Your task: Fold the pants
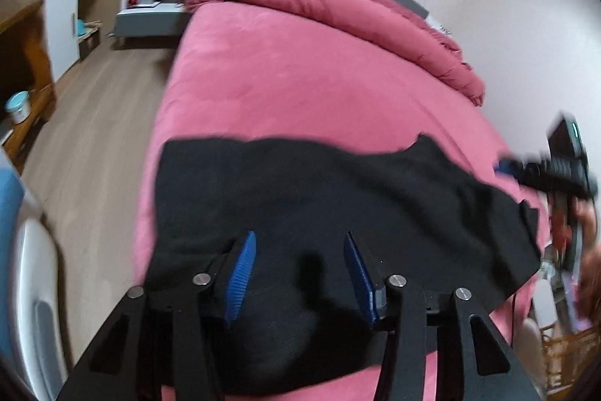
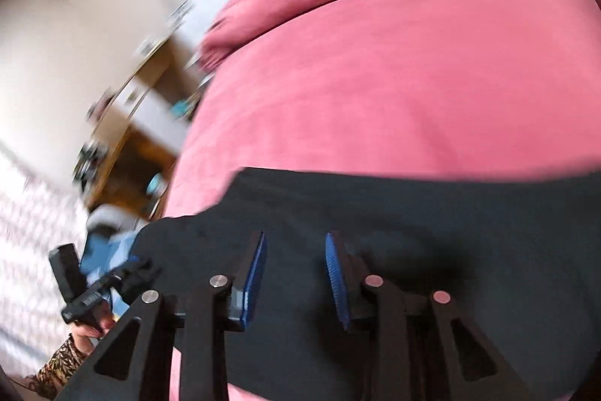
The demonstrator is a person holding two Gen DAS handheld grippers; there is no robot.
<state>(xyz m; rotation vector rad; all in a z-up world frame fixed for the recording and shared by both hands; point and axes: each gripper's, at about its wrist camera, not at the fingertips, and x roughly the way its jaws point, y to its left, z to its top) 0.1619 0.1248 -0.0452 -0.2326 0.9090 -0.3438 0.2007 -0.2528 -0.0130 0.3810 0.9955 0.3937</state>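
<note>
Pants (image 1: 338, 205): black, soft fabric, lying flat across the near part of the bed (image 1: 285, 81), spread side to side; top edge fairly straight w/ one raised corner toward the right in my left cam. A few shallow wrinkles, no print visible.
Pants position: on the pink bedcover, near edge of mattress; bunched duvet (image 1: 338, 10) is well apart, up by the headboard.
Left gripper (image 1: 298, 273): my jaws stand apart, blue pads (image 1: 242, 273) clear of each other; nothing pinched. Pants lie below the gap; can't tell if the tips touch the cloth.
Right gripper (image 2: 296, 277): jaws apart too, gap narrower than on the left, nothing between the pads. Over the black fabric; contact unclear, view is blurred.
Cross views: my right gripper shows at the right edge of the left cam, beside the pants' right end; my left one shows low left in the right cam, w/ my hand (image 2: 88, 327) on its grip.
Room: wood floor (image 1: 97, 145), nightstand (image 1: 150, 6) beside the bed.
</note>
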